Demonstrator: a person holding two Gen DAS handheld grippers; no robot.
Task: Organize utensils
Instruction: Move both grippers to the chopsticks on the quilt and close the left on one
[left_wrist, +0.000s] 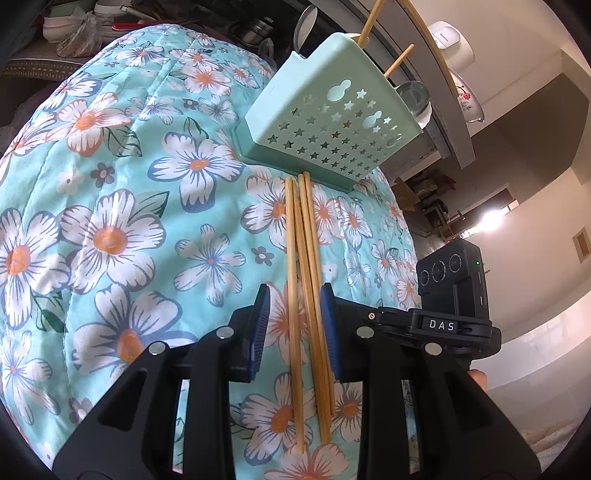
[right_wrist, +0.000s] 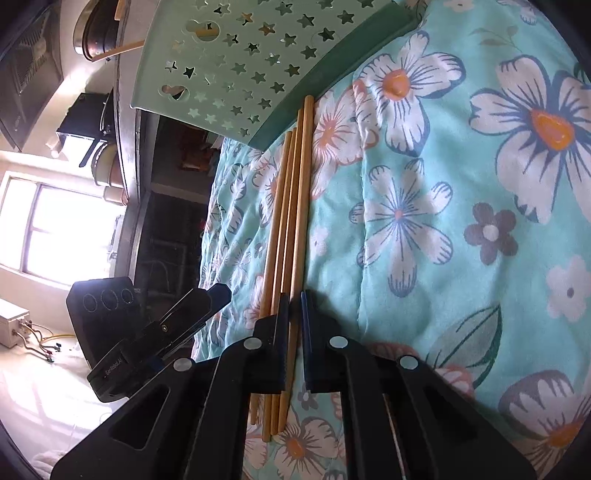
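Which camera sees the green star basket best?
The left wrist view. There the green basket shows nearly whole, with its star holes, dark base and the chopsticks and spoon sticking out of it. The right wrist view shows only part of its starry wall and base, cut off by the picture's top edge.

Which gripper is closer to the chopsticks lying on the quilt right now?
Right. The right gripper is shut on one of the chopsticks. The left gripper straddles the bundle, jaws apart, pads not pressing.
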